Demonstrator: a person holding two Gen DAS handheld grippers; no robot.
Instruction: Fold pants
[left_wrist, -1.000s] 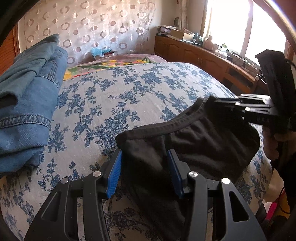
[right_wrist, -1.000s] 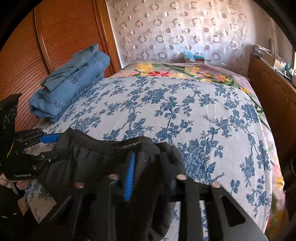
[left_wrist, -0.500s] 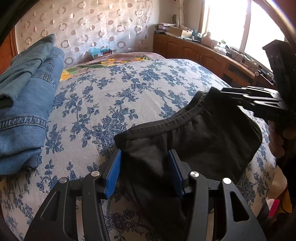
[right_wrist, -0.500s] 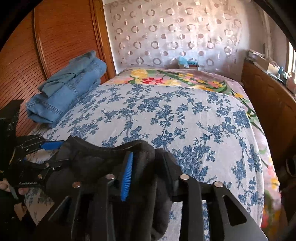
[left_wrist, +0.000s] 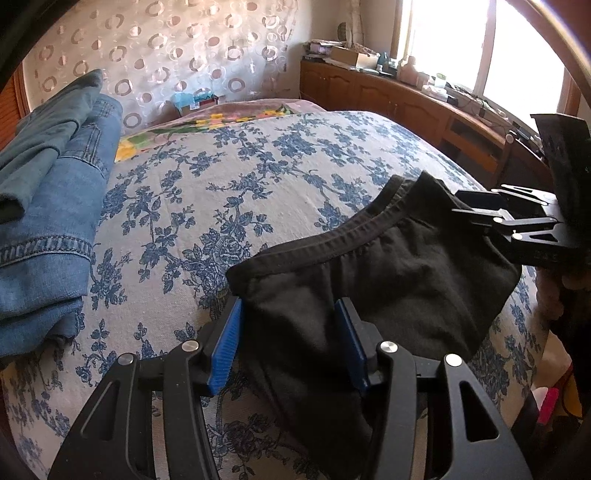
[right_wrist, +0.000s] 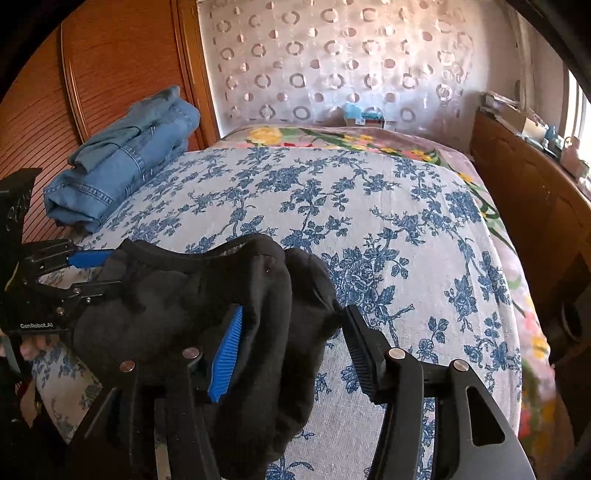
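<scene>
Black pants (left_wrist: 388, 280) lie bunched near the front edge of the bed, waistband toward the headboard. My left gripper (left_wrist: 288, 306) stands over their left corner, jaws partly apart, and the cloth lies loosely between the blue pads (left_wrist: 225, 343). My right gripper (right_wrist: 291, 314) is at the right corner and its jaws are opening. A thick fold of the pants (right_wrist: 177, 295) sits between them, against the left pad (right_wrist: 225, 354) only. Each gripper shows in the other's view: the right gripper (left_wrist: 458, 203) and the left gripper (right_wrist: 110, 269).
Folded blue jeans (left_wrist: 48, 221) are stacked at the bed's left side, by a wooden wardrobe (right_wrist: 110, 74). The floral bedspread (right_wrist: 369, 221) stretches ahead. Wooden cabinets (left_wrist: 388, 99) with clutter run along the right under a window. A hand (right_wrist: 33, 347) holds the left gripper.
The right gripper's jaws have spread from nearly shut on the black cloth to wide apart, letting the fold loose. The left gripper and the pants stay where they were.
</scene>
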